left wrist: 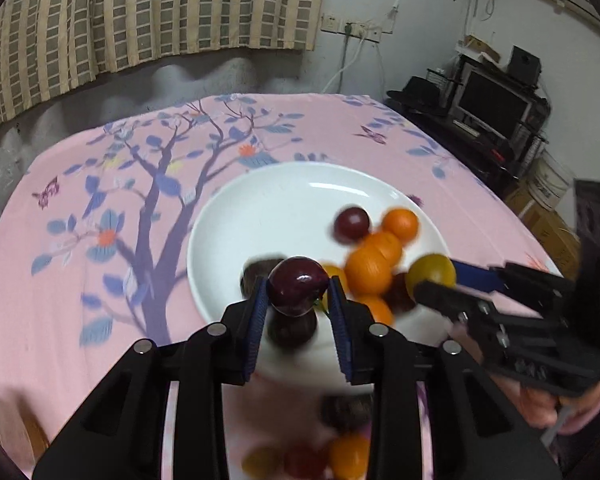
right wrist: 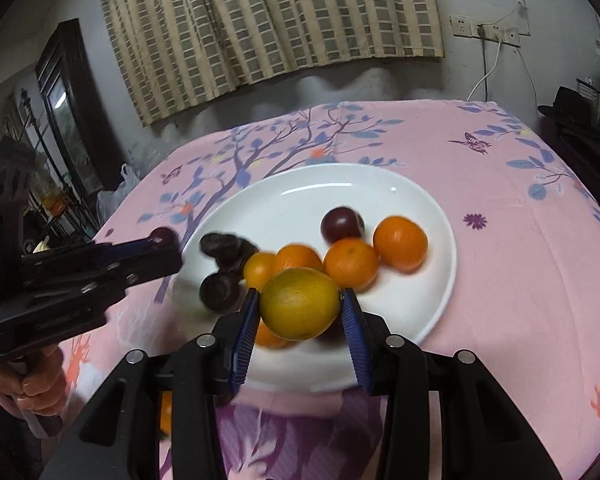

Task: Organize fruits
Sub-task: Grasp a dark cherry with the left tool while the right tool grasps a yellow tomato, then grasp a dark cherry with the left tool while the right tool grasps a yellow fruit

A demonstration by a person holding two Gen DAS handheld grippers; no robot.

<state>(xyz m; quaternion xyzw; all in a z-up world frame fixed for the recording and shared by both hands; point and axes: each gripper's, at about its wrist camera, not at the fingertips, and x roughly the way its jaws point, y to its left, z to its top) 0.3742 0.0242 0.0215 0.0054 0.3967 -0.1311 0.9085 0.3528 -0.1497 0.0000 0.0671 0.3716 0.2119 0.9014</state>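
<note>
A white plate [left wrist: 268, 216] [right wrist: 300, 200] lies on the pink cloth and carries several oranges [right wrist: 400, 243] and dark plums [right wrist: 342, 224]. My left gripper [left wrist: 299, 288] is shut on a dark red plum [left wrist: 298, 285], held above the plate's near rim. It also shows in the right wrist view [right wrist: 165, 240] at the left, off the plate's left edge. My right gripper [right wrist: 300, 310] is shut on a yellow-green citrus fruit [right wrist: 299, 304], lifted over the near side of the plate. In the left wrist view that fruit [left wrist: 431, 274] hangs at the plate's right rim.
More blurred fruits [left wrist: 348, 456] lie near the table's front edge below my left gripper. The pink floral tablecloth [left wrist: 100, 240] covers the table. A dark TV stand [left wrist: 492, 104] is at the right and a checked curtain [right wrist: 268, 20] hangs behind.
</note>
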